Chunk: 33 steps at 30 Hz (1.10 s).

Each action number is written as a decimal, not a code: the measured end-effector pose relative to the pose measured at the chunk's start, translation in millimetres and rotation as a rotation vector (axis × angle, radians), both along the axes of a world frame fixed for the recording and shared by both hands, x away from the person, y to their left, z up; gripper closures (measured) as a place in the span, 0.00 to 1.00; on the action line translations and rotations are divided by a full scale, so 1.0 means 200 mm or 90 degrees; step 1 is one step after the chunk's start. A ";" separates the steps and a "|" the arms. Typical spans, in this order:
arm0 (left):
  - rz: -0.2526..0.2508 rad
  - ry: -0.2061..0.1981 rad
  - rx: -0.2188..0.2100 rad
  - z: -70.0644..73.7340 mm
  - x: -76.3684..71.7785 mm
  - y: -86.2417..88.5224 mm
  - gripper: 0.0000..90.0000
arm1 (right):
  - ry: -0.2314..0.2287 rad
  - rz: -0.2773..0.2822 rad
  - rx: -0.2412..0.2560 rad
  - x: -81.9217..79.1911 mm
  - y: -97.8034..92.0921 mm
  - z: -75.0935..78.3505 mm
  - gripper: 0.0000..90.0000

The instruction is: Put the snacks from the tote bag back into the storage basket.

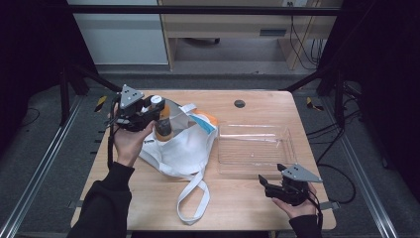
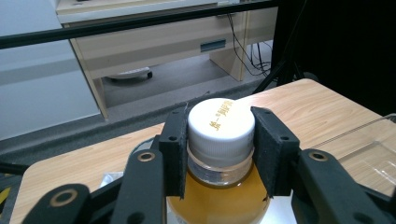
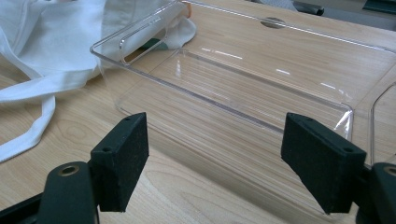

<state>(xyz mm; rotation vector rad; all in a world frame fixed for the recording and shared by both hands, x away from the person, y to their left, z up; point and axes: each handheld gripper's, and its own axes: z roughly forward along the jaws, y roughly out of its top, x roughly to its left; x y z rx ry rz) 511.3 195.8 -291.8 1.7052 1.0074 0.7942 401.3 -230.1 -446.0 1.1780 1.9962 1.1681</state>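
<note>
High view, left gripper (image 1: 154,110) jaws clamped on bottle (image 1: 162,121) cap over white bag (image 1: 181,146), right gripper (image 1: 268,187) jaws wide nr clear tray (image 1: 287,144)

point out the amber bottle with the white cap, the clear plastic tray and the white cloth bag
amber bottle with white screw cap (image 2: 220,122), left gripper view, on top of the cap
clear plastic rectangular tray (image 1: 253,161), high view, on its bare floor
white cloth tote bag (image 1: 184,148), high view, on the bag's body

Your bottle (image 2: 219,186) runs off the left gripper view's 6 o'clock edge; cap print (image 2: 219,115) too small to read. White bag (image 1: 181,144) hides its base. Tray (image 3: 280,93) cut off at 3 o'clock.
</note>
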 end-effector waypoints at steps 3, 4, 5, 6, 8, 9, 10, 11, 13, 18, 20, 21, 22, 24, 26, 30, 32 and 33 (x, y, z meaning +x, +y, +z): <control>-0.005 -0.001 0.000 0.02 -0.02 -0.01 0.65 | 0.000 -0.001 0.000 0.00 0.00 0.00 0.26; -0.007 -0.002 0.000 0.02 -0.03 -0.01 0.65 | 0.000 -0.001 0.000 0.00 0.00 0.00 0.26; -0.012 -0.003 -0.002 0.03 -0.04 -0.02 0.65 | 0.000 -0.001 0.001 0.00 0.00 0.00 0.26; -0.017 -0.003 -0.004 0.04 -0.04 -0.02 0.65 | 0.000 -0.001 0.001 0.00 0.00 0.00 0.26; -0.022 -0.002 -0.008 0.05 -0.06 -0.03 0.65 | -0.001 -0.001 0.001 0.00 0.00 0.00 0.26; -0.025 -0.002 -0.009 0.05 -0.07 -0.03 0.65 | 0.000 -0.001 0.001 0.00 0.00 0.00 0.26; -0.028 -0.003 -0.011 0.05 -0.07 -0.04 0.65 | -0.001 -0.001 0.000 0.00 0.00 0.00 0.26; -0.032 -0.002 -0.010 0.06 -0.08 -0.04 0.65 | -0.001 -0.001 0.000 0.00 0.00 0.00 0.26; -0.037 -0.003 -0.009 0.06 -0.09 -0.06 0.65 | -0.001 0.000 0.001 -0.01 0.00 0.00 0.26; -0.052 -0.010 -0.016 0.07 -0.12 -0.10 0.65 | 0.000 -0.001 0.003 -0.01 0.00 0.00 0.25; -0.061 -0.011 -0.020 0.08 -0.14 -0.11 0.65 | 0.000 -0.002 0.005 -0.01 0.00 0.00 0.25; -0.066 -0.011 -0.019 0.08 -0.15 -0.12 0.65 | 0.002 -0.004 0.005 -0.02 -0.01 0.00 0.25; -0.069 -0.013 -0.021 0.08 -0.15 -0.13 0.65 | 0.002 -0.005 0.006 -0.02 -0.01 0.00 0.24; -0.075 -0.017 -0.018 0.09 -0.16 -0.15 0.65 | 0.005 -0.009 0.008 -0.02 -0.01 0.00 0.23; -0.082 -0.015 -0.019 0.09 -0.17 -0.18 0.65 | 0.006 -0.011 0.006 -0.02 -0.01 0.00 0.23; -0.098 -0.018 -0.024 0.10 -0.19 -0.23 0.65 | 0.005 -0.011 0.006 -0.02 -0.01 0.00 0.23; -0.105 -0.019 -0.026 0.10 -0.19 -0.26 0.65 | 0.005 -0.011 0.007 -0.03 -0.01 0.00 0.22; -0.108 -0.020 -0.026 0.10 -0.19 -0.28 0.65 | 0.005 -0.012 0.007 -0.03 -0.01 0.00 0.22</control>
